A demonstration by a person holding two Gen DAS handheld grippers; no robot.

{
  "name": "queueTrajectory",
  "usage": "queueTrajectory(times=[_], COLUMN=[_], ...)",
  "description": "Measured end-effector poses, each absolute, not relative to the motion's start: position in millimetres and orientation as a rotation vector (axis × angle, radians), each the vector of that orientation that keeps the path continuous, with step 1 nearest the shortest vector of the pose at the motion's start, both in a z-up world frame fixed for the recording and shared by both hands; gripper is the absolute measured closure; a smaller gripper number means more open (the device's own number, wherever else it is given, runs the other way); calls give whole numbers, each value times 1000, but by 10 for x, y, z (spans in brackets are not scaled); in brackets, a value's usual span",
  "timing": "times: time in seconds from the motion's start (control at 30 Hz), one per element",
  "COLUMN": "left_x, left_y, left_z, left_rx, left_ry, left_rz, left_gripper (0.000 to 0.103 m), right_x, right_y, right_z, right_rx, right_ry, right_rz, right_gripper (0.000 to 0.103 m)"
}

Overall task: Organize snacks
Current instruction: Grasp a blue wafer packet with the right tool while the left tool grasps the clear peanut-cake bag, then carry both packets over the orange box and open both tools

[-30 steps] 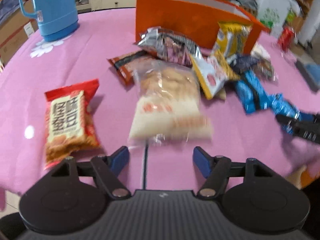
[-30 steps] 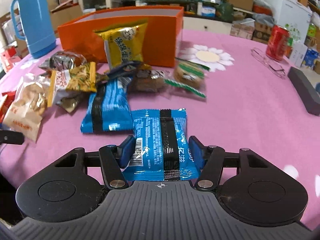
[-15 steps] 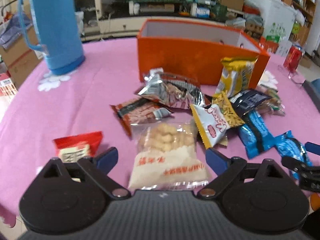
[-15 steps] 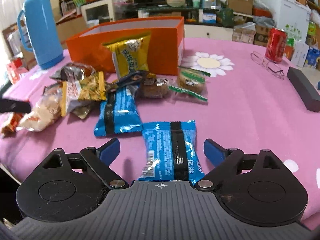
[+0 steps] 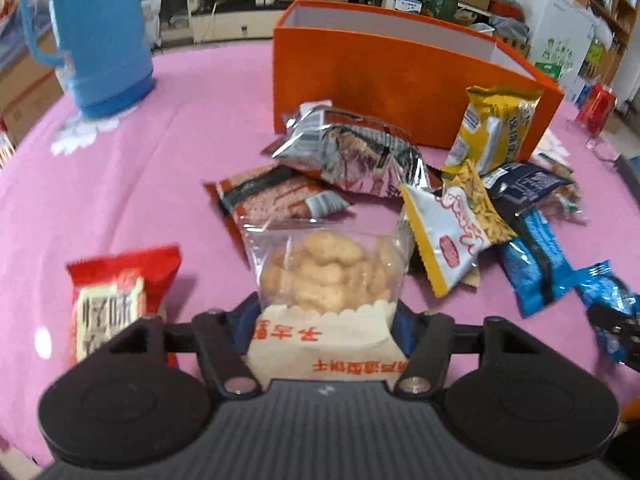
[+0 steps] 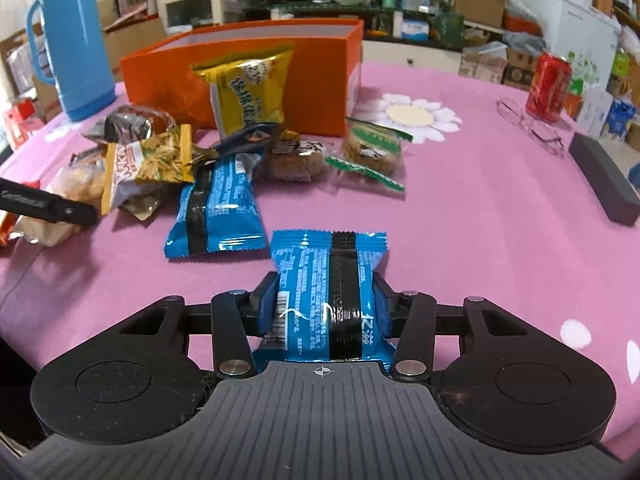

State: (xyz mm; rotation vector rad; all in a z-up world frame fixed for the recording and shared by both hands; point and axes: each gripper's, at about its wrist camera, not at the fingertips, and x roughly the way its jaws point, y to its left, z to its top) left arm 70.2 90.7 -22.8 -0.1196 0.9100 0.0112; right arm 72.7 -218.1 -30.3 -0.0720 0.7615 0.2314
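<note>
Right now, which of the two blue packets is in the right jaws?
The nearer blue packet, barcode facing up, pinched between the jaws. The other blue packet lies free, farther left.

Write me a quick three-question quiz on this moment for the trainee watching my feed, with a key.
1. True or false: the left gripper is shut on the clear bag of puffs.
2. What does the right gripper grip? A) the yellow packet B) a blue packet C) the red can
3. Fill in: the yellow packet leans against the ____ box.

Key: 1 true. 2 B; a second blue packet lies loose on the pink tablecloth. 3 orange.
</note>
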Motion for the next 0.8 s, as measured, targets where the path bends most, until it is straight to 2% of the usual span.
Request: queueTrajectory(times=[0.2,0.27,0.33,0.4,0.5,0.57,0.63,0.67,0.7,0.8], left_x=[418,376,367,342,354,340,301,291,272,223], left_y=[962,883,848,847,878,858,837,861,903,963], left_z=[-222,-236,-242,-214,-232,-266,-221,-185,-134,70], left_rx=[-140,-82,-58,-49,-66,-50,-57,-89,-133,-167], left_ry=[927,923,923,904,916,920,903,898,883,833], left_rz=[-28,-17,6,12,9,17,9,-9,-36,-59], left_gripper=[41,37,25,25,25,30,41,42,43,43], right_x=[640,660,680,666,619,614,583,559,536,489], right_y=[-2222,-2164,-2114,-2089,-2109,-2103,-2097,-2093,-2102,-2206], right_z=[-205,-248,-292,-288,-275,-329,-317,-303,-294,-226], right_rx=[-46,-64,-80,-99,-96,-100,-95,-94,-82,6], right_ry=[722,747,771,772,762,784,778,772,772,766], right_rz=[221,228,233,235,221,214,226,228,229,245], right_gripper=[74,74,68,46,41,42,64,70,73,74])
